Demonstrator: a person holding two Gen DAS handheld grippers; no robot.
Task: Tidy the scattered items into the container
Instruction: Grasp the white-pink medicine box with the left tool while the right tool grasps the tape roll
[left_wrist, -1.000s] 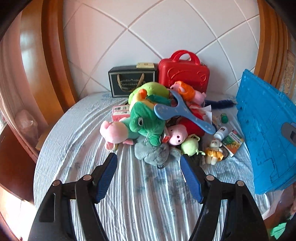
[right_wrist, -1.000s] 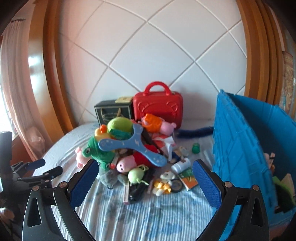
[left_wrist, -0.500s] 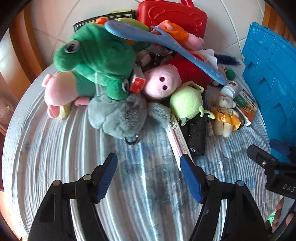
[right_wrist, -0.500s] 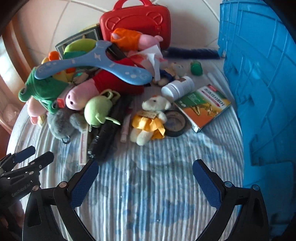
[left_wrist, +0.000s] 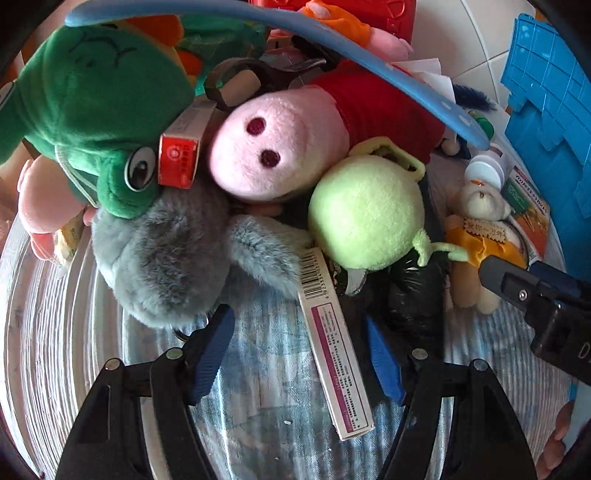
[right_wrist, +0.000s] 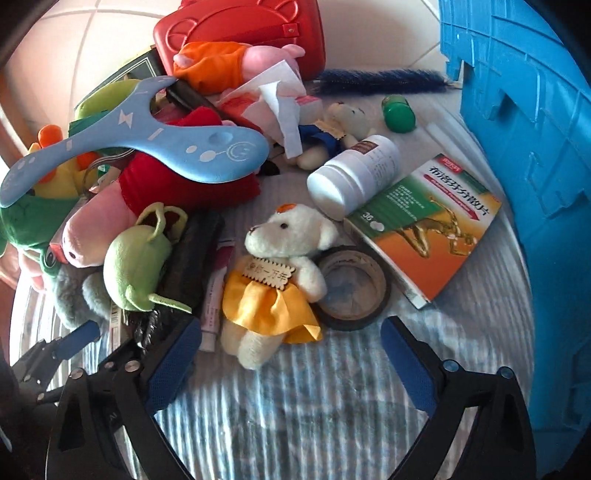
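**Closing in on two picks beside the blue container**

Hovering over the striped bed cover, we have both tongs open and empty. The left tongs straddle a long narrow carton that lies lengthwise between the jaws, its barcode end tucked toward the pile, its free end toward us; neither pad touches it. So its long axis runs along the tongs' reach, and the jaws would close across its narrow width. The right tongs, whose jaws have just been closing, sit just short of the white bear in the yellow skirt, which lies with its feet toward us and between the jaws' line. The blue container stands on the far side of the bear from the carton, so the right hand is the nearer one to it.

Counting by the bear: one tape roll touching it, one white bottle, one orange-green box, one green cap, a second small bear beyond.
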